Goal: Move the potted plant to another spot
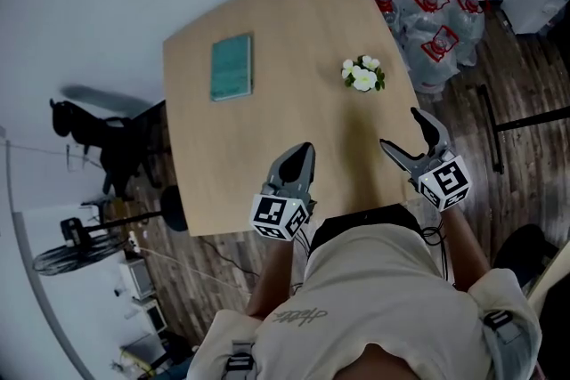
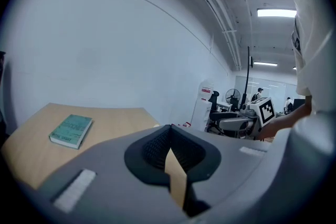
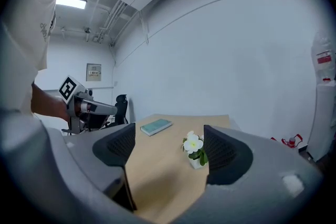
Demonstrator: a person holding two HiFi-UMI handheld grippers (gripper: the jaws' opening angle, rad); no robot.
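A small potted plant (image 1: pixel 363 74) with white flowers and green leaves stands on the right part of the wooden table (image 1: pixel 294 31). In the right gripper view the plant (image 3: pixel 195 149) sits ahead, close to the right jaw, in a white pot. My right gripper (image 1: pixel 411 134) is open, nearer to me than the plant, with nothing between its jaws. My left gripper (image 1: pixel 301 157) is shut and empty over the table's near edge. In its own view my left gripper (image 2: pixel 169 147) has its jaws closed together.
A teal book (image 1: pixel 232 67) lies on the table's left part, also in the left gripper view as the book (image 2: pixel 71 130). Clear bags with red handles (image 1: pixel 436 36) sit on the floor right of the table. A black chair (image 1: pixel 98 138) stands left.
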